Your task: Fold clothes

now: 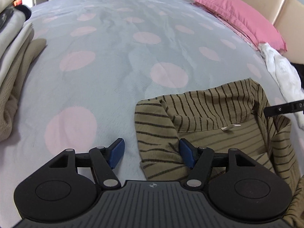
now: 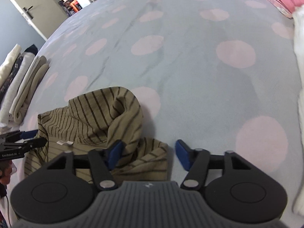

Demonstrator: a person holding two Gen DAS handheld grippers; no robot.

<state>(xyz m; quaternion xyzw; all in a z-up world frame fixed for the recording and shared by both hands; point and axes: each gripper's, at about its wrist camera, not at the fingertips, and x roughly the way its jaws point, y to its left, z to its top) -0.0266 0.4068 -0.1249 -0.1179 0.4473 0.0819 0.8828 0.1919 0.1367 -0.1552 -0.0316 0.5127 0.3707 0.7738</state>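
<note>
Blue-padded and spread apart, the left claw [image 1: 152, 154] hangs low over the bed [image 1: 117, 57], gripping nothing: its left pad sits over bare duvet, while its right pad lies over the near left edge of the striped shirt [image 1: 209, 117], whose hem reaches partway into the gap between the pads. That olive-brown shirt with dark stripes lies crumpled on the grey duvet with pink dots, close to the near edge of the bed, its collar and a small white neck label facing up. Seen from the right wrist view, the right claw [image 2: 149, 154] also stands open and holds nothing; its left pad is at a raised fold of the shirt's right side, and its right pad is over bare duvet, clear of the cloth. Whether either pad actually touches the fabric is hard to tell. The two claws flank the shirt, one at each side. A stack of folded clothes [image 2: 20, 87] in beige and grey rests at the left side of the bed, well apart from the shirt. A pink pillow [image 1: 237, 19] lies at the headboard, with a white garment [image 1: 281, 70] bunched just beside it.
</note>
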